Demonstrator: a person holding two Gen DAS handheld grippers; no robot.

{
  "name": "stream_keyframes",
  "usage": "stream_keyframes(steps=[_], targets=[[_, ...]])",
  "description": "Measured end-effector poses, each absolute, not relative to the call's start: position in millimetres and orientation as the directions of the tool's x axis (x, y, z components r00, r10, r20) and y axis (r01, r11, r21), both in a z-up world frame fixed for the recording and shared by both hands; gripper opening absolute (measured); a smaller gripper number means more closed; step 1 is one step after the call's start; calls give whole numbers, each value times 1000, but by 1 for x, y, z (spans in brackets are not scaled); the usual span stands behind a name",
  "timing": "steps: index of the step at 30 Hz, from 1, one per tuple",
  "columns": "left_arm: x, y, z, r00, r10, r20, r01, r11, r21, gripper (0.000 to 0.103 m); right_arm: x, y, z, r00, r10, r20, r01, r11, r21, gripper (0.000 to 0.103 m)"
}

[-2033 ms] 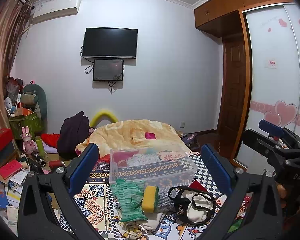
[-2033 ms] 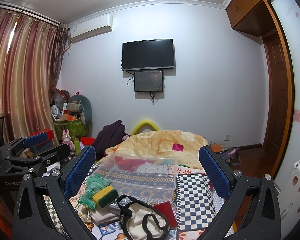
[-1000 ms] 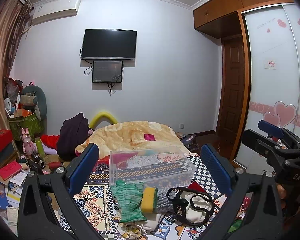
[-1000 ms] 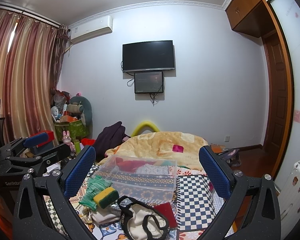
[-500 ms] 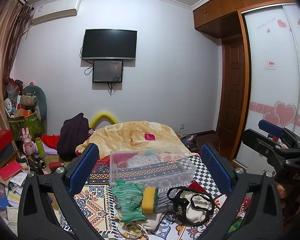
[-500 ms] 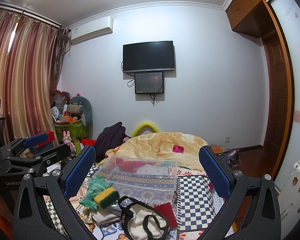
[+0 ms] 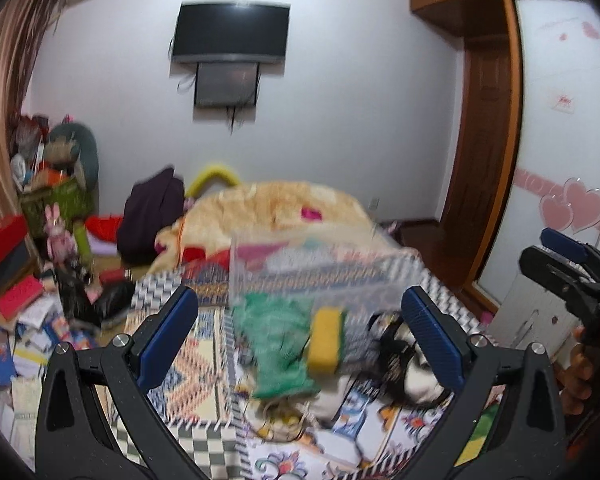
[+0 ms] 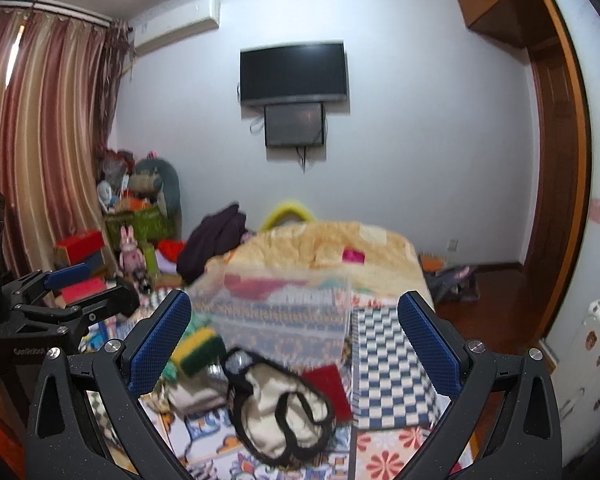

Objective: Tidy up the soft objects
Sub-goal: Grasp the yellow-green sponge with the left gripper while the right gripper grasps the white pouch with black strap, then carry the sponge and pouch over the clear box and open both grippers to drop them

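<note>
on the patterned bed cover (image 7: pixel 204 364), nothing lifted yet: green glove (image 7: pixel 276 344), yellow sponge (image 7: pixel 326 340) and cream-and-black cloth piece (image 8: pixel 284 416) lying in a loose pile just in front of clear plastic bin (image 7: pixel 320 276), touching one another at the edges. compared with a moment ago, whole view now tipped downward and smeared with motion blur in both cameras; pile and bin sitting lower and larger in frame, so both tools dipping toward the bed after holding level. probably the start of the first reach; task barely begun, bin apparently without any of these soft items inside, though blur makes that hard to confirm.

left tongs (image 7: pixel 300 332) spread wide, empty, framing glove and sponge between blue pads (image 7: pixel 164 336). right tongs (image 8: pixel 296 340) likewise spread wide and empty, cream cloth piece low between the fingers, sponge near the left finger. right tool seen at far right of left view, left tool at far left of right view, so held side by side, well apart, both aimed forward and slightly down over the pile.
</note>
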State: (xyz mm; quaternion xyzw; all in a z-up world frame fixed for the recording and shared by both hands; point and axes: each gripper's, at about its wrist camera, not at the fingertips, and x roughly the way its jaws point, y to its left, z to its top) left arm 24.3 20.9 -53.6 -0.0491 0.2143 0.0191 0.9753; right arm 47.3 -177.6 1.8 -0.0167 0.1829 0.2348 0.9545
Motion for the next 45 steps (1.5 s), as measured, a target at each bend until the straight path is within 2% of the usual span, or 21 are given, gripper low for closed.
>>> stream_keyframes(steps=[6, 9, 13, 17, 20, 23, 25, 26, 28, 29, 30, 31, 32, 34, 39, 45], targets=[[34, 25, -87, 864, -18, -503, -61, 988, -139, 102, 63, -177, -35, 758, 441, -480, -465, 882, 77, 103], [39, 19, -95, 852, -35, -522, -43, 990, -135, 86, 73, -177, -55, 709, 447, -545, -470, 876, 106, 103], [47, 7, -103, 840, -66, -539, -5, 991, -130, 77, 77, -180, -68, 660, 457, -597, -479, 867, 134, 103], [56, -4, -109, 836, -78, -543, 23, 994, -109, 73, 79, -185, -80, 628, 463, -625, -481, 863, 155, 103], [65, -6, -112, 825, -79, -559, 24, 994, -105, 63, 84, -192, -89, 630, 442, -639, -449, 878, 165, 101], [74, -4, -119, 811, -80, -579, 12, 993, -120, 51, 92, -199, -96, 606, 434, -667, -427, 885, 188, 88], [77, -3, -123, 800, -97, -593, 20, 991, -135, 39, 97, -202, -101, 582, 439, -685, -411, 885, 218, 76], [78, -4, -125, 796, -103, -597, 24, 990, -138, 37, 98, -204, -103, 570, 445, -691, -406, 884, 234, 72], [77, -5, -128, 794, -108, -598, 34, 990, -134, 30, 99, -207, -108, 546, 456, -703, -397, 880, 262, 53], [76, -6, -128, 796, -107, -596, 35, 991, -131, 30, 99, -207, -110, 536, 461, -707, -397, 877, 271, 48], [75, -6, -128, 799, -110, -591, 39, 991, -131, 30, 98, -208, -112, 523, 473, -709, -403, 870, 283, 37], [74, -6, -127, 801, -113, -588, 41, 990, -134, 29, 96, -206, -112, 523, 472, -710, -404, 870, 282, 33], [72, -5, -126, 805, -117, -581, 44, 989, -139, 29, 95, -204, -112, 531, 465, -708, -403, 874, 272, 32], [70, -5, -122, 814, -120, -569, 47, 989, -143, 29, 90, -203, -107, 549, 458, -700, -412, 876, 250, 24], [63, -1, -109, 835, -118, -538, 44, 988, -148, 29, 85, -205, -86, 581, 472, -663, -428, 870, 243, 15], [57, 6, -91, 863, -104, -495, 34, 988, -148, 28, 70, -200, -54, 673, 471, -570, -464, 869, 171, 11]])
